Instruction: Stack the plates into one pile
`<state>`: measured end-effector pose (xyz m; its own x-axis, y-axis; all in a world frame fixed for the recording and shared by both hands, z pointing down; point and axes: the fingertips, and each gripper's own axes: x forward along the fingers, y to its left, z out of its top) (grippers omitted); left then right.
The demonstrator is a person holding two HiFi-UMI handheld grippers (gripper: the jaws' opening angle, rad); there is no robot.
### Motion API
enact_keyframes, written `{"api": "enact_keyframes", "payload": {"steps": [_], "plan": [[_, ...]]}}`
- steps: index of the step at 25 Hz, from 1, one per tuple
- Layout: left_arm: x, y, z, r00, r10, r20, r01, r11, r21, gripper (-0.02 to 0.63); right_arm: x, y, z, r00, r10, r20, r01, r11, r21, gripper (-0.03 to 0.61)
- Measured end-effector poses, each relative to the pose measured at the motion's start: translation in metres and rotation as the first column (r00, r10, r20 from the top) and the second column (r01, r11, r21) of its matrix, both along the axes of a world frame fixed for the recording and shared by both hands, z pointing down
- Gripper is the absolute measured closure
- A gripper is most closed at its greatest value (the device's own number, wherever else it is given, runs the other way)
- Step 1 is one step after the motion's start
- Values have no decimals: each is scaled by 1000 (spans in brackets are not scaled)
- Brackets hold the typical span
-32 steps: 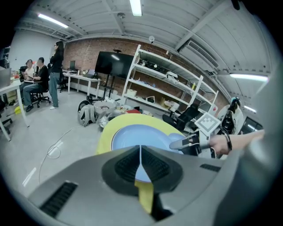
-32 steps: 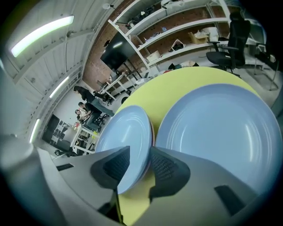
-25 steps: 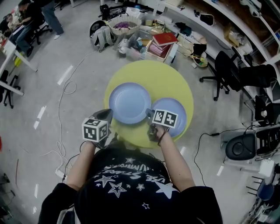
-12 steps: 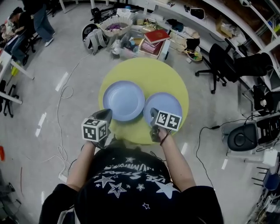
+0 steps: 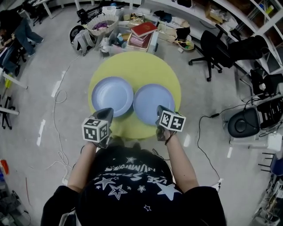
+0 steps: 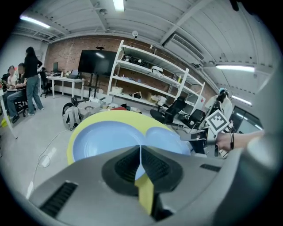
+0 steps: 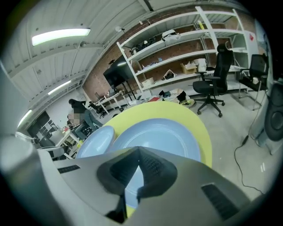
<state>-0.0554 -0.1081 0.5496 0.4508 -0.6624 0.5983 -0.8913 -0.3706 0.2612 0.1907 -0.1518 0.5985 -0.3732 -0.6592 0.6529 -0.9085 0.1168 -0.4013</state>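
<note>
Two plates lie unstacked on the yellow table (image 5: 146, 70). The right plate (image 5: 154, 103) sits at 12 o'clock, just ahead of the right tool (image 7: 139, 152), with the left plate (image 5: 112, 96) at 9 o'clock of it. That tool's jaws have just been closing and meet on nothing. The left tool (image 6: 140, 149) is pinched empty too, which shows only in the gripper views.

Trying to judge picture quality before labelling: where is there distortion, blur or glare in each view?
Head view: fisheye curves the room's edges; the light is even, and the plates and table are sharp. Left gripper view: round image with dark corners; a ceiling lamp burns white. Right gripper view: the same dark corners; a strip light glares.
</note>
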Motion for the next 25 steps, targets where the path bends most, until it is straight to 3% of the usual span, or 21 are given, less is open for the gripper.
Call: {"api": "enact_keyframes", "payload": {"steps": [14, 25], "plan": [[74, -3, 13, 993, 119, 10, -119, 993, -12, 591, 82, 31, 16, 989, 148, -10, -149, 989, -15, 563], [101, -8, 21, 988, 152, 24, -151, 988, -28, 591, 96, 30, 47, 978, 190, 80, -180, 976, -124, 560]]}}
